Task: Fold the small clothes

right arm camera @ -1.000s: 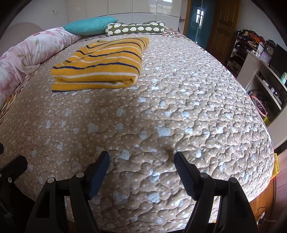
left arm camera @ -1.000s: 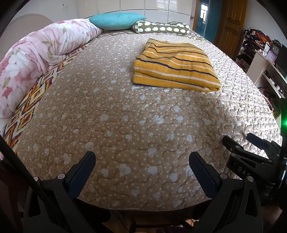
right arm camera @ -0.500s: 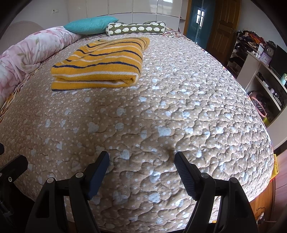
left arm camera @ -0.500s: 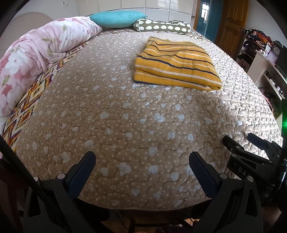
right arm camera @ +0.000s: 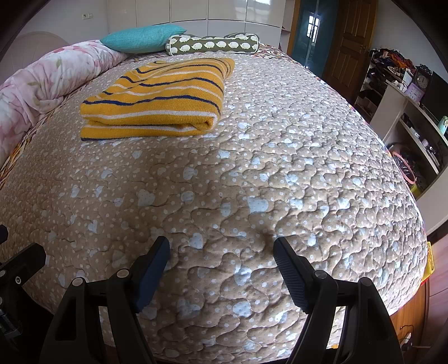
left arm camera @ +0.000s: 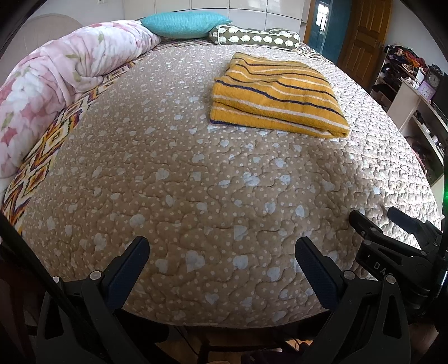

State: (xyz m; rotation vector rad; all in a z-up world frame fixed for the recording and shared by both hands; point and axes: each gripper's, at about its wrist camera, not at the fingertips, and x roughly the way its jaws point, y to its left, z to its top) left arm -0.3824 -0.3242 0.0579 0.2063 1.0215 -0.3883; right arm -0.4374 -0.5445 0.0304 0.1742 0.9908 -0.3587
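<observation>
folded yellow striped top (left arm camera: 277, 95) sitting mid-bed, well beyond both grippers, left gripper (left arm camera: 221, 260) and right gripper (right arm camera: 221, 260) spread wide, empty, over the quilt (left arm camera: 196, 196) edge

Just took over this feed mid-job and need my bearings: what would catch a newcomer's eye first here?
The folded yellow striped garment stands out, lying alone on the tan quilted bedspread, toward the far half of the bed. Behind it, a teal pillow and a patterned bolster sit at the head, with a pink floral duvet rolled along the left edge. Both the left gripper and right gripper are open and empty, near the bed's foot.
</observation>
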